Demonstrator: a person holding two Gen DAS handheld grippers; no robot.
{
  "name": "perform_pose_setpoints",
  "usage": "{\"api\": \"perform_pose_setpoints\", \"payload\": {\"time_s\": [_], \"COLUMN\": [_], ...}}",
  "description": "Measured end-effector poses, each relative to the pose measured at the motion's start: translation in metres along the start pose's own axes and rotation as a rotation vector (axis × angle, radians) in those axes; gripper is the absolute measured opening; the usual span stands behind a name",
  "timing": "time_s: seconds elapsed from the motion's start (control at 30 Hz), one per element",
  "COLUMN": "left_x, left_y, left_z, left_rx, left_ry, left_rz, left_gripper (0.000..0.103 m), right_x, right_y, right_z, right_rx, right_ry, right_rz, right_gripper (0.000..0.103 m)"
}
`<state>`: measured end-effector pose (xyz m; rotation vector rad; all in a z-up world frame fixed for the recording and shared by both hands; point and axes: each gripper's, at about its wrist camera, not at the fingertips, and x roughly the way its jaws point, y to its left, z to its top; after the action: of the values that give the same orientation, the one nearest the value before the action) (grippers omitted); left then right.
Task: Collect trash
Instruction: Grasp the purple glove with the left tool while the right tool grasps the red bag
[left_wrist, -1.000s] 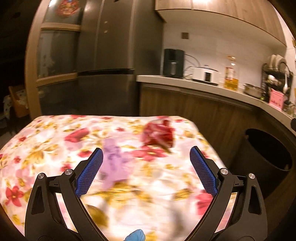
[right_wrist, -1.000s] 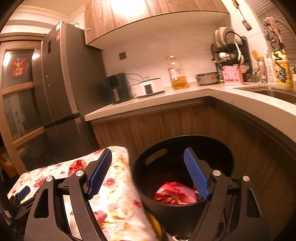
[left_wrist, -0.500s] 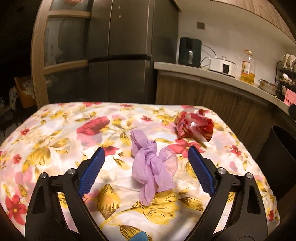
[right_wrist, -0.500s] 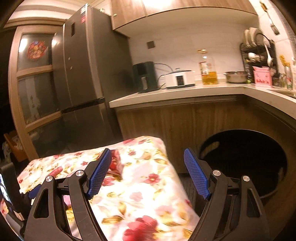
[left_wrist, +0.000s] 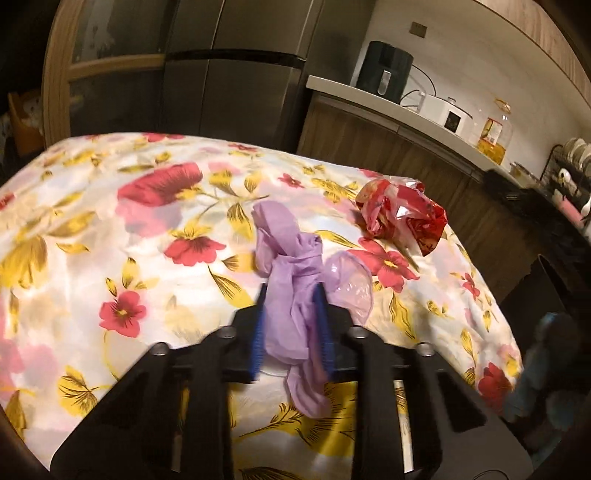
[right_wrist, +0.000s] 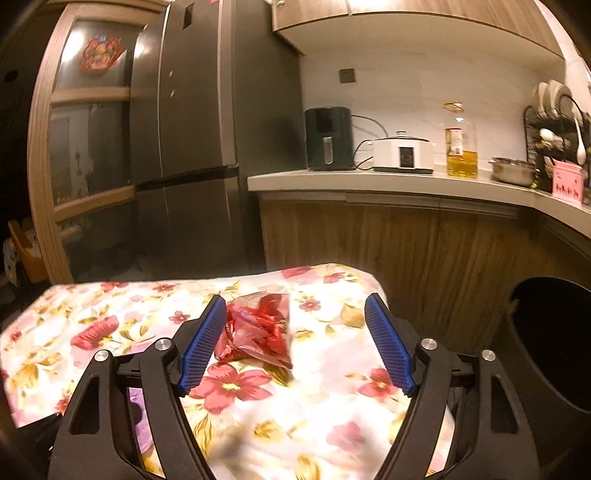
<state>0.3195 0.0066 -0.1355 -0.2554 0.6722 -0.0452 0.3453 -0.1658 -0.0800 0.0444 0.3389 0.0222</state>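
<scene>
left gripper (left_wrist: 291, 325): jaws closing, pads pinching the crumpled purple glove (left_wrist: 291, 280) on the floral tablecloth (left_wrist: 110, 221)
right gripper (right_wrist: 295, 339): jaws wide, narrowing, lined up on the red wrapper (right_wrist: 258, 332), nothing held
black bin (right_wrist: 554, 350): right of table, drop target

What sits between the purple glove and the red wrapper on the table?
Only bare floral tablecloth, as the left wrist view shows. The purple glove and the crumpled red wrapper lie apart, with nothing else between them.
</scene>
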Motion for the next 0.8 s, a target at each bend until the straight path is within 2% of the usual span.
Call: {"api": "perform_pose_setpoints", "payload": {"time_s": [0.1, 0.27, 0.47, 0.53, 0.6, 0.7, 0.8], "left_x": [-0.002, -0.002, -0.002, -0.003, -0.003, -0.004, -0.004], "left_y": [0.002, 0.005, 0.006, 0.006, 0.007, 0.008, 0.007], "left_z": [-0.002, -0.002, -0.003, -0.003, -0.003, -0.004, -0.003], "left_rx": [-0.009, -0.024, -0.021, -0.021, -0.023, -0.023, -0.02], "left_ry": [-0.016, -0.026, -0.036, -0.038, -0.04, -0.042, -0.043], "left_rz": [-0.021, -0.042, -0.052, -0.054, -0.055, -0.055, -0.055], "left_gripper": [0.009, 0.008, 0.007, 0.007, 0.007, 0.007, 0.007], "right_x": [0.022, 0.04, 0.057, 0.062, 0.066, 0.07, 0.072], "right_y": [0.006, 0.006, 0.012, 0.012, 0.012, 0.012, 0.012], "right_z": [-0.003, -0.004, -0.014, -0.015, -0.017, -0.019, -0.021], "right_rx": [-0.021, 0.0, -0.017, -0.016, -0.014, -0.009, -0.009], "right_ry": [0.026, 0.048, 0.113, 0.135, 0.154, 0.178, 0.186], "right_rz": [-0.012, -0.001, 0.015, 0.018, 0.021, 0.035, 0.049], "right_gripper": [0.071, 0.069, 0.068, 0.062, 0.049, 0.04, 0.026]}}
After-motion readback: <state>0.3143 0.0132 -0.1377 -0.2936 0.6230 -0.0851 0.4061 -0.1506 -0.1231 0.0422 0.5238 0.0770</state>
